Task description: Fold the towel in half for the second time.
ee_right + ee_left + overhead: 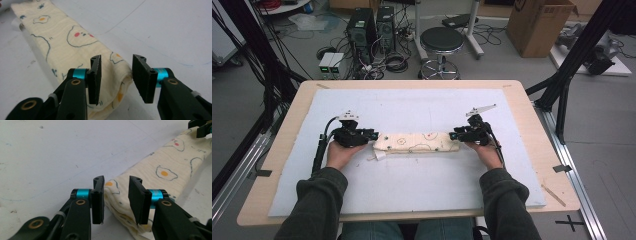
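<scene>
A cream cloth (pixel 417 142) printed with fried eggs lies folded into a long narrow strip across the middle of the white mat (pixel 412 190). My left gripper (pixel 372 135) is at the strip's left end. In the left gripper view the folded end (pixel 117 197) sits between the jaws of my left gripper (pixel 116 200), which stand apart with a gap showing beside the cloth. My right gripper (pixel 455 135) is at the strip's right end. In the right gripper view that end (pixel 112 82) lies between the jaws of my right gripper (pixel 116 80), which are likewise apart. Both hands rest on the mat.
The mat covers most of a wooden table (pixel 287 150). Past the far edge, on the floor, stand a black stool (pixel 441 42), computer towers (pixel 362 27) with tangled cables and a cardboard box (pixel 539 25). Black frame posts (pixel 572 60) rise at both sides.
</scene>
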